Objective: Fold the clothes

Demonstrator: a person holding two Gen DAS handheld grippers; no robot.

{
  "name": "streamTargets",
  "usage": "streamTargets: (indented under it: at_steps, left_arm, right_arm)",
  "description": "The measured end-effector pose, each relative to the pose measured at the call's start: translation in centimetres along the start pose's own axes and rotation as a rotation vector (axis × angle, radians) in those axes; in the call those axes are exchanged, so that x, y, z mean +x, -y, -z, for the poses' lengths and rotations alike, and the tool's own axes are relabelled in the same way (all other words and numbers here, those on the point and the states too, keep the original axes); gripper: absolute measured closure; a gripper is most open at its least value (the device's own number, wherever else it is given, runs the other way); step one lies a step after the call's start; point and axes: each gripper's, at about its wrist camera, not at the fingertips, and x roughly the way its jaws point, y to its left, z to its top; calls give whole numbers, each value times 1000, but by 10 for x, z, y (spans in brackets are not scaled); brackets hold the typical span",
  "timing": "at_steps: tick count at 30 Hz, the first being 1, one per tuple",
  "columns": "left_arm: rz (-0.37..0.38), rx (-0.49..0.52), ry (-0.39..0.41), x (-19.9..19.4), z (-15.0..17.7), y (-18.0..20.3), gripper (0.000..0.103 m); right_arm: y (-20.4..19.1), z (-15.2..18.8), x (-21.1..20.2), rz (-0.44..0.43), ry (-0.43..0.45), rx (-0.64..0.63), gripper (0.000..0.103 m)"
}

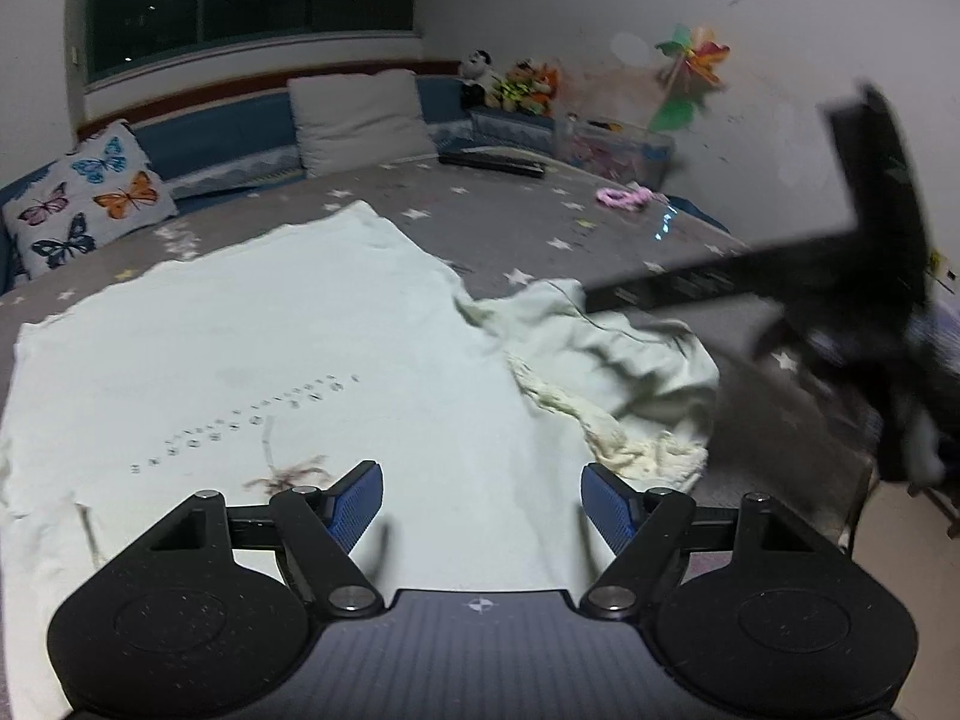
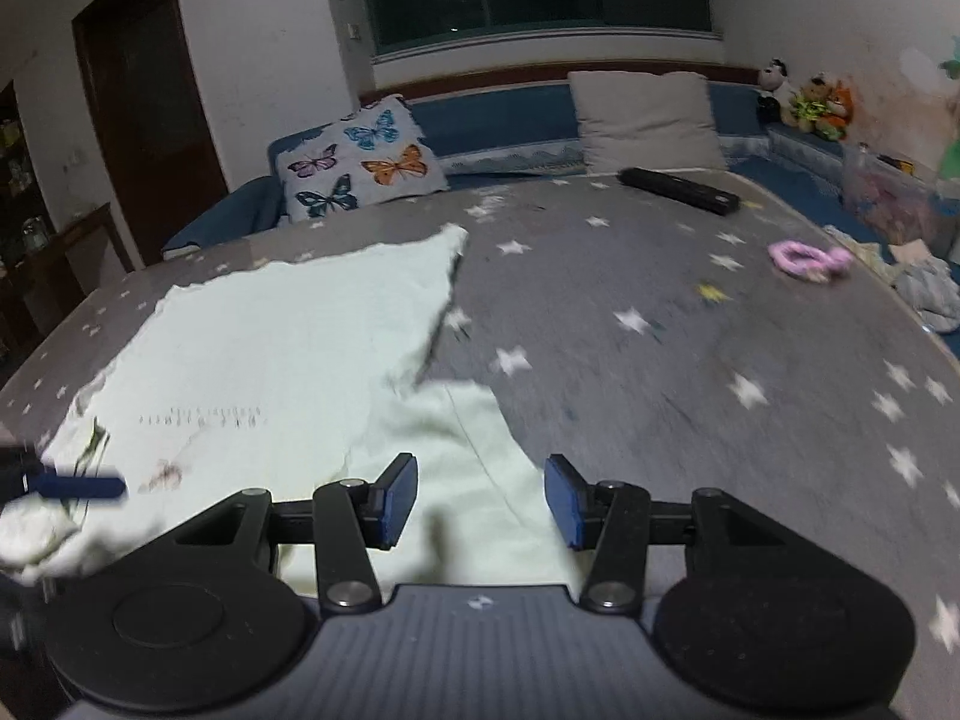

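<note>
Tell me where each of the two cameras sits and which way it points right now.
Left wrist: rides the open left gripper, looking across the pale shirt toward the window; the right gripper blurs past on the right.
Right wrist: rides the open right gripper above the shirt's sleeve; the other gripper's finger shows at far left.
Shared: shirt, butterfly pillow, pink ring toy.

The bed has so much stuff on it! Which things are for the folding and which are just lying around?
For the folding:
- pale green cotton T-shirt, spread on the bed
- left gripper, open
- right gripper, open

Just lying about:
- white butterfly-print pillow
- plain beige pillow
- long black bar-shaped object
- pink ring-shaped toy
- stuffed animals
- colourful pinwheel
</note>
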Motion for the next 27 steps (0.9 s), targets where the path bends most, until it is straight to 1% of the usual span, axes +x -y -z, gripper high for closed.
streamTargets:
  at_steps: [3,5,6,8,9,14,16,17,20,22,24,27]
  left_arm:
    - [18,4,-10,4,1,3,27]
    - [26,5,-14,6,1,3,27]
    - [29,4,-16,6,1,3,27]
    - [35,2,-20,8,1,2,27]
    - [38,1,-21,8,0,2,27]
    - [48,0,-36,15,1,-1,27]
    - [52,4,-41,17,1,-2,27]
    - [54,5,-42,17,1,-2,27]
    - [59,6,-44,18,2,-2,27]
    - [61,6,-46,18,3,-1,26]
    - [64,6,-47,19,3,-1,26]
    - [66,9,-48,18,4,0,26]
  right_arm:
    - [-8,-12,23,18,5,-57,55]
    - [-7,-16,36,-9,-13,-55,56]
    - [-5,-17,41,-26,-25,-49,59]
    - [-4,-16,47,-32,-46,-41,78]
    - [-3,-15,47,-29,-49,-33,95]
    - [1,-5,37,18,-51,19,94]
    - [0,-3,36,48,-45,12,81]
    - [0,-3,35,65,-33,7,80]
    - [-6,-9,26,67,22,-12,79]
    - [-12,-15,23,35,42,-37,79]
    - [-24,-21,25,-21,45,-78,79]
    - [-36,-24,39,-92,11,-111,80]
